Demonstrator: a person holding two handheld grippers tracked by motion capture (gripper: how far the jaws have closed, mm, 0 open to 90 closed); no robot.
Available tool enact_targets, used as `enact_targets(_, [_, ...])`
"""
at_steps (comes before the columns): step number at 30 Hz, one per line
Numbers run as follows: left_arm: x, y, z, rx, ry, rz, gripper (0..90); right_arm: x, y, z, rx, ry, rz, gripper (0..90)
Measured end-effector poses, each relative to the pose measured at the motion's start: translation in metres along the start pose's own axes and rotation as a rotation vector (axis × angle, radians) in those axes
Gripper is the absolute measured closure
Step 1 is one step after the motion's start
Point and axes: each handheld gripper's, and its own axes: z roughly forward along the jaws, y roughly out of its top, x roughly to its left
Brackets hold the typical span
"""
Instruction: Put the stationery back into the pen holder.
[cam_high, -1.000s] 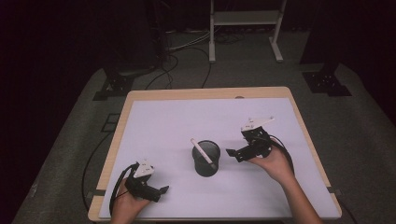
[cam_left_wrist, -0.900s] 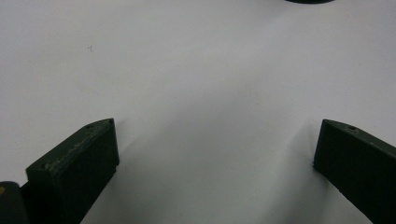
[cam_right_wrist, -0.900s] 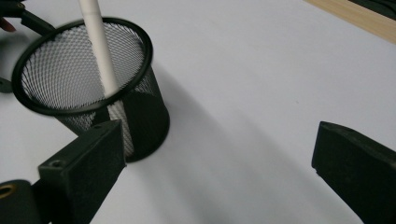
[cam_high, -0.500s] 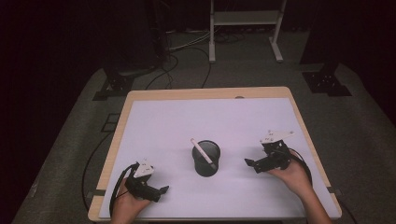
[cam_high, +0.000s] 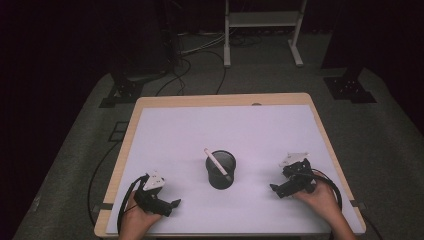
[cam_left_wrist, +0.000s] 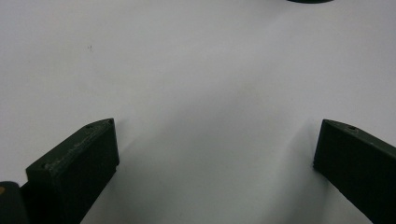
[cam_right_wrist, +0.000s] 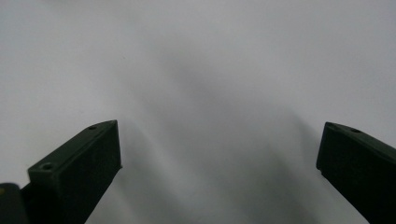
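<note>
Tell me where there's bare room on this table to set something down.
Most of the white sheet is bare: the whole far half beyond the black cup with its pen, and the far corners. Nearer, strips lie free between the cup and the left gripper, and between the cup and the right gripper. Only the near corners, under the hands, are crowded.

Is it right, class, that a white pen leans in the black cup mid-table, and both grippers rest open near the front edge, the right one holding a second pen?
Not quite. The right gripper holds nothing: the right gripper view shows bare white table between its open fingers. The rest stands: the pen leans in the cup, and the left gripper is open too.
</note>
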Motion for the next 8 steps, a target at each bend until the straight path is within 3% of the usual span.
enact_targets(2, [0.0, 0.0, 0.0, 0.0, 0.0, 0.0, 0.0, 0.0004, -0.0003, 0.0057, 0.018, -0.003, 0.005, 0.0])
enact_targets(8, [0.0, 0.0, 0.0, 0.0, 0.0, 0.0, 0.0, -0.0042, -0.0028, 0.008, -0.001, 0.032, 0.045, 0.0])
